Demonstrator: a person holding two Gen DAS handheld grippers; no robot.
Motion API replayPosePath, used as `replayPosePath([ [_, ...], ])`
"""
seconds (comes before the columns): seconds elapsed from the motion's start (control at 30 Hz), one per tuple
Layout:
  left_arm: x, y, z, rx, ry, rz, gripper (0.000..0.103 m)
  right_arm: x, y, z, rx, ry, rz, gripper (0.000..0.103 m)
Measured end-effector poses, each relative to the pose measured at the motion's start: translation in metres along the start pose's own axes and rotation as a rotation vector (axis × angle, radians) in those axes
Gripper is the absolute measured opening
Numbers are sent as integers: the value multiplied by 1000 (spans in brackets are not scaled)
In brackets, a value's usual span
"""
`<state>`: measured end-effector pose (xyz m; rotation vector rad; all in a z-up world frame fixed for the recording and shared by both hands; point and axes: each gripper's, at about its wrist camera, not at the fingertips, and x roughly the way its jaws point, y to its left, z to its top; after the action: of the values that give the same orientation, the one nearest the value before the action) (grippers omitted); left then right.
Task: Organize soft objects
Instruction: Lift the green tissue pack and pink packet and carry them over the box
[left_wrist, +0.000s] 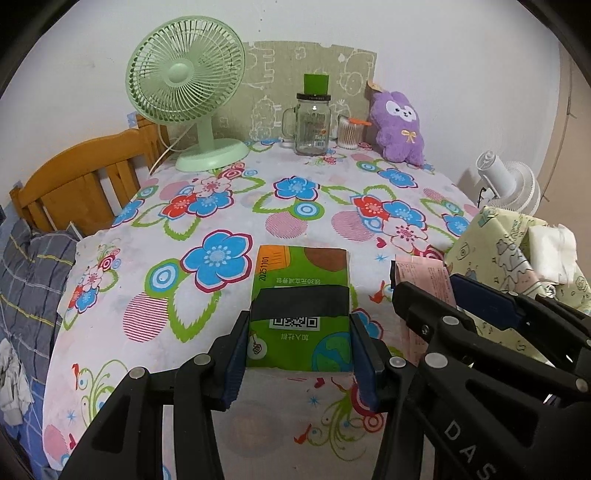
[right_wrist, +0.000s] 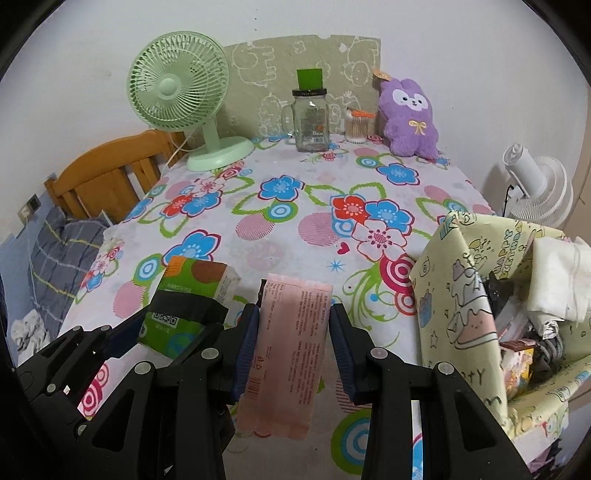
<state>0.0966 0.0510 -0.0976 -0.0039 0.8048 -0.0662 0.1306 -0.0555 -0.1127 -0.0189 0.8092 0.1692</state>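
A green tissue pack (left_wrist: 301, 308) with a black band and QR code lies on the flowered tablecloth; my left gripper (left_wrist: 300, 354) is shut on it, both blue pads touching its sides. It also shows in the right wrist view (right_wrist: 184, 310). A pink tissue pack (right_wrist: 290, 350) lies between the fingers of my right gripper (right_wrist: 293, 350), which is open: the left pad touches it, the right pad stands apart. The pink pack also shows in the left wrist view (left_wrist: 424, 291). A purple plush bunny (right_wrist: 410, 118) sits at the table's far right.
A yellow-green patterned box (right_wrist: 465, 295) holding white cloth and other items stands at the right. A green fan (right_wrist: 181, 96), a glass jar (right_wrist: 309, 120) and a cotton-swab jar (right_wrist: 356, 125) stand at the back. A wooden bed frame (left_wrist: 77, 181) is left, a white fan (right_wrist: 535, 184) right.
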Motion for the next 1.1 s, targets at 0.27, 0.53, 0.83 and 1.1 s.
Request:
replayPosePath([
  [0.27,-22,-4,-1,-1,-27,4,51,-22,2,-1,-15,-26,18,42],
  [0.53,-43,-9,0,-2,-57,18,51,-43,2,0,-33,-57,32,42],
  [0.83,-65,-19,5,9,-97,25,52,-68,-4,2,-32,-100,38,42],
  [1.1,-80,-30,11,17,-130,18,51,-89,-12,6,-31,-135,30,42],
])
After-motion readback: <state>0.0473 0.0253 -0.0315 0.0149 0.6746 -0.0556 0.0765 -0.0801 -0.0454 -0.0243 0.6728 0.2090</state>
